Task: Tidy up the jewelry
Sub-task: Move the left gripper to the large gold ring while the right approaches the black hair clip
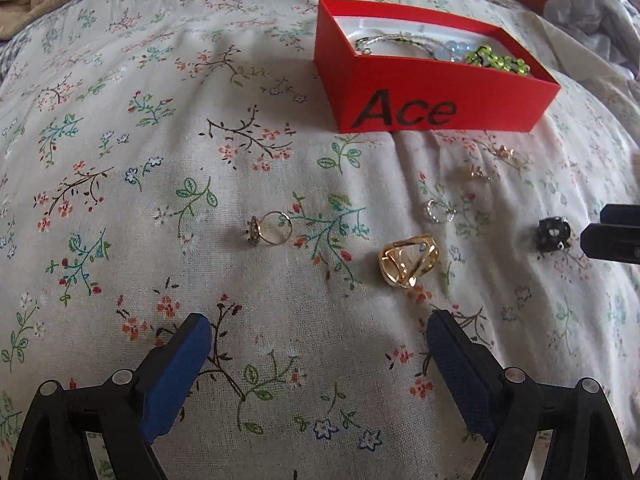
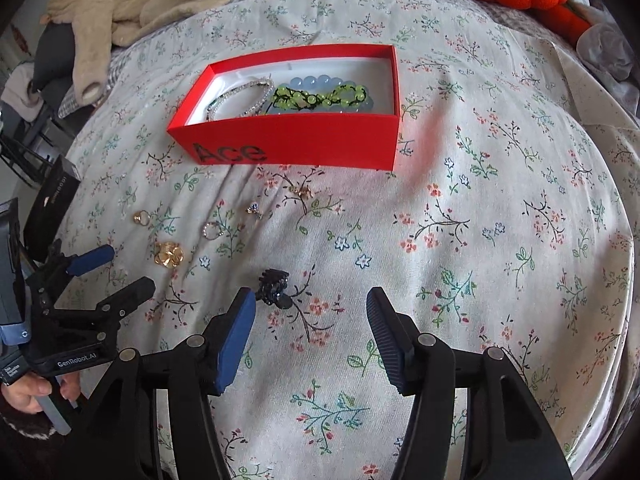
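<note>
A floral bedspread [image 2: 460,208] holds loose rings below a red box [image 2: 296,142] already containing bracelets. The right gripper [image 2: 312,322], wide open and empty, hovers over a black ring [image 2: 274,286] at its 11 o'clock (possibly a beaded piece). Best to shift left, centre it, then close gently. The left gripper [image 1: 318,350], also open and empty, faces a gold ring [image 1: 406,264] at 1 o'clock.

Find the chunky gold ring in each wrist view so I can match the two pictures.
Left wrist view: the chunky gold ring lies right of centre on the floral sheet, just ahead of the open left claw.
Right wrist view: it lies at the left, near the left claw's tips.
Shared landmark: the red box marked Ace.
</note>
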### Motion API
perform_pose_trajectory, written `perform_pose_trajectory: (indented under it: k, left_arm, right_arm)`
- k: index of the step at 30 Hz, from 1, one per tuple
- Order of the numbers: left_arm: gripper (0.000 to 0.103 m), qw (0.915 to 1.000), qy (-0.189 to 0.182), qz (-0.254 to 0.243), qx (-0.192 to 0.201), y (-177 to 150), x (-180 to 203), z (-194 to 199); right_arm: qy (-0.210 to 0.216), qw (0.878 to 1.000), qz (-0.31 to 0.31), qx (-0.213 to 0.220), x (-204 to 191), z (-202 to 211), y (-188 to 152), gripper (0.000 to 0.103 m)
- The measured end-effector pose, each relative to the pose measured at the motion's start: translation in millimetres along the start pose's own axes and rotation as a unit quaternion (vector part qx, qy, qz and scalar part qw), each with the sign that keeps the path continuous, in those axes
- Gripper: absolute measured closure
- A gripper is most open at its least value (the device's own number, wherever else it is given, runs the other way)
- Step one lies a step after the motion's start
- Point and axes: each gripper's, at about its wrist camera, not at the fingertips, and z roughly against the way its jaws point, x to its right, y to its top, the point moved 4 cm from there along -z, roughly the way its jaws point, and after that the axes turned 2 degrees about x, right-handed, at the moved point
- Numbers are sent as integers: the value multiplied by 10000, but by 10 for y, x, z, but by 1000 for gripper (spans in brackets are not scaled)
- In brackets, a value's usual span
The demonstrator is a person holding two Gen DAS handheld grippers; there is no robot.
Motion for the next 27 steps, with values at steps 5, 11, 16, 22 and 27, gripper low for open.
perform_pose_trajectory:
  k: [5,11,16,22,27]
  left_arm:
    - [12,9989,-289,-357,134,-71,115,31]
    - [37,9976,-568,-327,241,-43,148,29]
    - [51,9967,-709,-292,263,41,196,-32]
    - [56,9968,-676,-304,304,139,276,-94]
    - [65,9967,-654,-323,357,165,318,-119]
  right_arm:
    - [1,9995,169,-260,-26,-150,-172,42]
    - [-97,9981,548,-280,-67,-203,-273,34]
    - [-44,9981,531,-295,-24,-211,-274,30]
    - [-53,9982,522,-302,-20,-217,-275,28]
    - [-78,9985,448,-298,-26,-227,-265,27]
